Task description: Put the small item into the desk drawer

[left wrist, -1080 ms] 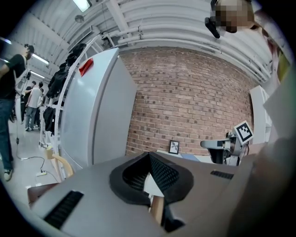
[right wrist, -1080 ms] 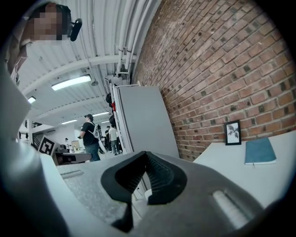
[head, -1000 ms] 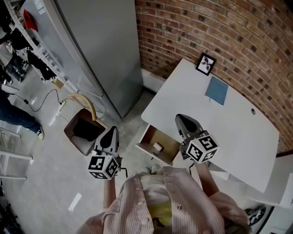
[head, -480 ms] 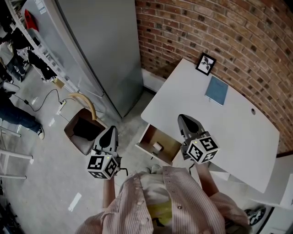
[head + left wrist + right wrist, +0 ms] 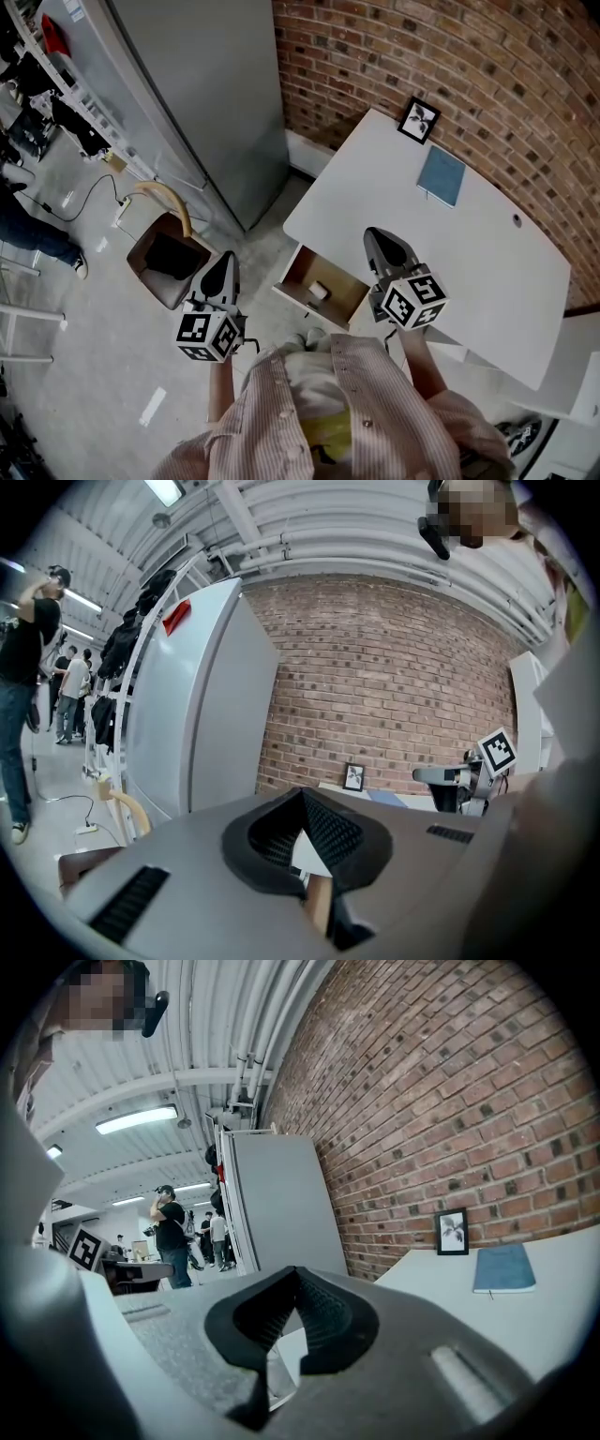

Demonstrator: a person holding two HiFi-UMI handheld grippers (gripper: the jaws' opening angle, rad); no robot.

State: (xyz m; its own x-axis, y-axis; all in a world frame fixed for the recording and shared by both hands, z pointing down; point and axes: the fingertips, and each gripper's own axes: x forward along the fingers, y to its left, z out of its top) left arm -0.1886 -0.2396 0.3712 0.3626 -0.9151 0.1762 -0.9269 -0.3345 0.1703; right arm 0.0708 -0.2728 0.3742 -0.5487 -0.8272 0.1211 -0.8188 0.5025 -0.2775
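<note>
The white desk (image 5: 487, 253) has its wooden drawer (image 5: 298, 274) pulled open at its front left corner. A small white item (image 5: 320, 291) lies inside the drawer. My right gripper (image 5: 377, 236) hangs over the desk's front edge, just right of the drawer, shut and holding nothing (image 5: 295, 1271). My left gripper (image 5: 225, 261) is off the desk to the drawer's left, above the floor, its jaws also shut and empty (image 5: 302, 794). Both point towards the brick wall.
On the desk's far side stand a small framed picture (image 5: 419, 119) and a blue notebook (image 5: 442, 175). A tall grey cabinet (image 5: 206, 84) rises left of the desk. A brown bin (image 5: 169, 258) sits on the floor by my left gripper. People stand far left.
The head view has shifted a little. Both grippers keep their places and stay shut, and the drawer stays open with the item inside.
</note>
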